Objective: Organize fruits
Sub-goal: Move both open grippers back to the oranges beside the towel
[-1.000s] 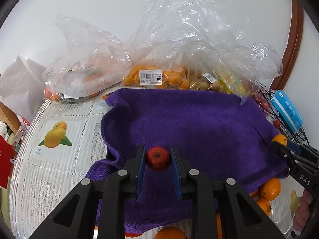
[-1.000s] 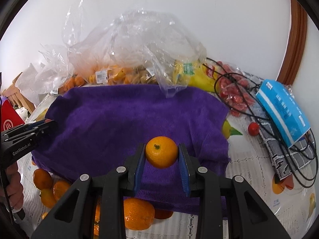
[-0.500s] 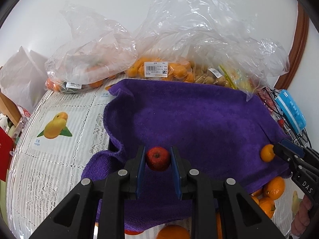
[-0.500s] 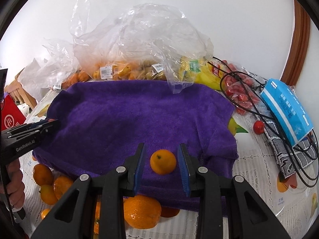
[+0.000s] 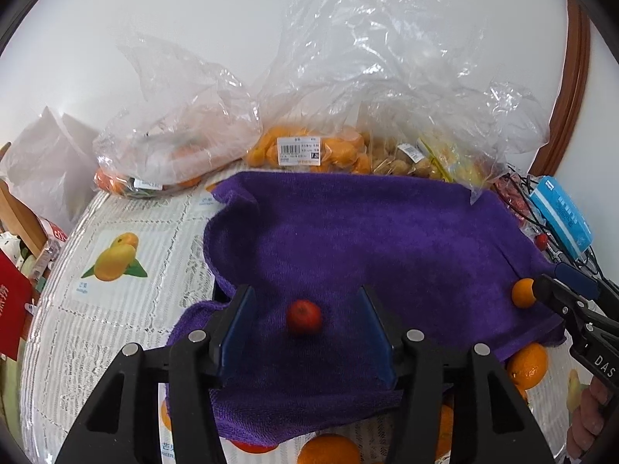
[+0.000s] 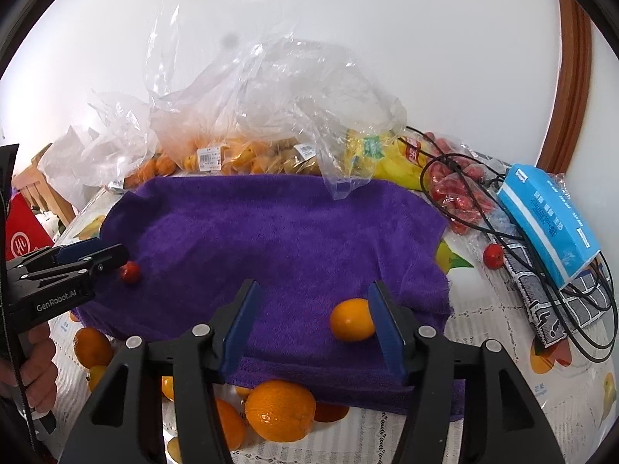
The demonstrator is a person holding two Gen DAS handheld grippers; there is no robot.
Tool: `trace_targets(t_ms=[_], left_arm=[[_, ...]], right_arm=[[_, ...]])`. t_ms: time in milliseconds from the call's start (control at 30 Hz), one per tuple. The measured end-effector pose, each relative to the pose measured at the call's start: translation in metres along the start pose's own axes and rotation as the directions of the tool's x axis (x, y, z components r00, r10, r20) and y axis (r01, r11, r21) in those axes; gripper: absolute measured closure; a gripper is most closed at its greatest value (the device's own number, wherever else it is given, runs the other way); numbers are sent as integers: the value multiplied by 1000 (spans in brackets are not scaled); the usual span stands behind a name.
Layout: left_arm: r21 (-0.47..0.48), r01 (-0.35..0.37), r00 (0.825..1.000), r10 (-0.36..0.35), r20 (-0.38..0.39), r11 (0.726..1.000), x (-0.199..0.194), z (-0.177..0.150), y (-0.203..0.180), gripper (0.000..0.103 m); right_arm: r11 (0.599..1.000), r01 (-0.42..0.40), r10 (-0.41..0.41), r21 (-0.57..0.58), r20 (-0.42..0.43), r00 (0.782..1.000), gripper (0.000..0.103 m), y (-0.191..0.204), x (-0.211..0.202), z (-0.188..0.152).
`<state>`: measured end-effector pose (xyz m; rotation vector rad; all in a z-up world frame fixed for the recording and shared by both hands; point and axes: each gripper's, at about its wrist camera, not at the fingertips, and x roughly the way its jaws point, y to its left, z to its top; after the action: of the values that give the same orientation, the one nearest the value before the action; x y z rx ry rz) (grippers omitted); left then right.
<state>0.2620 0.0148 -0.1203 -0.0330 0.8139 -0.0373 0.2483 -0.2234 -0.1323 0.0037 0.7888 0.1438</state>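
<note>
we have the left gripper (image 5: 303, 321) jaws spread wide, small red fruit (image 5: 304, 316) lying loose between them on the purple towel (image 5: 367, 232). right gripper (image 6: 315, 323) also spread, mandarin (image 6: 352, 319) on the towel beside its right finger.

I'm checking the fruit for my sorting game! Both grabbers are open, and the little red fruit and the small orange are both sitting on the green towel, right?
Nearly. The towel is purple, not green, as the right wrist view shows. Both grabbers are open, and the little red fruit and small orange sit on it.
</note>
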Motion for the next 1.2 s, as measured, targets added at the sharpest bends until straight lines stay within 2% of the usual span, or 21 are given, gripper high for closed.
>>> trace_targets(t_ms=[233,433,767,800,867,1033,1200], left_arm=[[15,-6,1000,6,17,1000,-11,3,-1,49],[67,-32,999,30,29,997,-21,4,-10,49],[30,2,999,-3,33,1000,-54,-14,9,49],[22,4,999,-5,33,1000,-57,-17,12,48],[5,3,1000,-3,22,1000,-64,-23,20,36],[-8,-16,1000,16,17,1000,-74,-41,34,35],[-25,-13,1000,14,2,1000,-74,-53,44,35]], right_arm=[[1000,14,-14,-18,37,999,45,4,-11,0],[1000,-2,2,0,12,1000,45,9,-24,-3],[999,-27,27,32,1,1000,48,13,-59,-24],[999,-36,36,41,-5,999,48,13,-61,-29],[998,-47,48,50,-17,999,50,15,-63,-37],[998,-42,44,40,-45,998,58,20,-59,-56],[997,-40,44,61,-68,997,58,14,-50,-64]])
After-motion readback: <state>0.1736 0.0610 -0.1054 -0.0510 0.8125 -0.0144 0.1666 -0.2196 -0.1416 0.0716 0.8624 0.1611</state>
